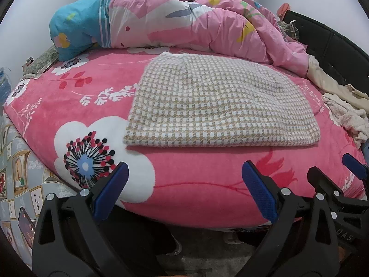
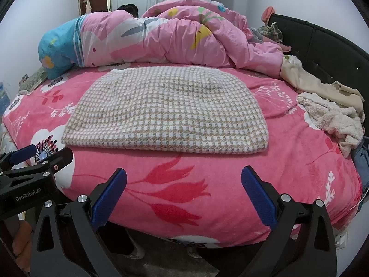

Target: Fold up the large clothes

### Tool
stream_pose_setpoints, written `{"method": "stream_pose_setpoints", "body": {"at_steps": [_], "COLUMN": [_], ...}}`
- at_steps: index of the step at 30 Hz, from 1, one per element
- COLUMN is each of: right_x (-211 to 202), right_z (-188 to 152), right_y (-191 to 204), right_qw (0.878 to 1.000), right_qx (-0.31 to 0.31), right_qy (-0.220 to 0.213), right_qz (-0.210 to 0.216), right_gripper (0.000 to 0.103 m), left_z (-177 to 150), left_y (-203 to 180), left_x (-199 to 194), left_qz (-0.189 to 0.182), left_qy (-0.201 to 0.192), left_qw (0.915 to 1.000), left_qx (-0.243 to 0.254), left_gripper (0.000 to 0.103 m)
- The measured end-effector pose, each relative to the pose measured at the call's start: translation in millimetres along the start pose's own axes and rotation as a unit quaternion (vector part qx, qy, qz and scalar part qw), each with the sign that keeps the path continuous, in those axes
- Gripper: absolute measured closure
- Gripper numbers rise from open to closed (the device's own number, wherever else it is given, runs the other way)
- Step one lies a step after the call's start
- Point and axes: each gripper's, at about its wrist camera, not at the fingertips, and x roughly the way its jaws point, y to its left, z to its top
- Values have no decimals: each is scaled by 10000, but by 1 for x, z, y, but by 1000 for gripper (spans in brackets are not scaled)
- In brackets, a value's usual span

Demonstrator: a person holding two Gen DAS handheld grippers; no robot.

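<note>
A beige-and-white houndstooth garment [image 1: 219, 101] [image 2: 166, 110] lies folded into a flat rectangle on the pink floral bed cover [image 1: 198, 189] [image 2: 230, 184]. My left gripper [image 1: 184, 191] hovers open at the bed's front edge, short of the garment, nothing between its blue pads. My right gripper [image 2: 183, 196] is likewise open and empty, back from the garment's near edge. Each gripper shows at the side of the other's view: the right gripper [image 1: 334, 175] at the right, the left gripper [image 2: 41, 157] at the left.
A bunched pink and blue duvet [image 1: 175, 20] [image 2: 161, 37] fills the far side of the bed. Loose cream clothes [image 1: 346, 113] [image 2: 334, 117] are heaped at the right beside the black headboard [image 2: 322, 46]. A phone [image 1: 26, 226] lies at the lower left. Floor lies below the front edge.
</note>
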Motion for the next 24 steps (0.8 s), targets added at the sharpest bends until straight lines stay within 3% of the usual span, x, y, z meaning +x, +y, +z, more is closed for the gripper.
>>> {"method": "stream_pose_setpoints", "body": {"at_steps": [24], "right_x": [-1], "right_z": [1], "right_y": [0], "right_qw": [10000], "right_qx": [-33], "right_qy": [-10], "right_qz": [7], "right_gripper": [6], "left_z": [-1], "left_y": [1], "left_x": [-1], "left_qz": [3], "left_qy": [-27], "left_qw": [10000], "left_qx": [-16], "left_gripper": [8]}}
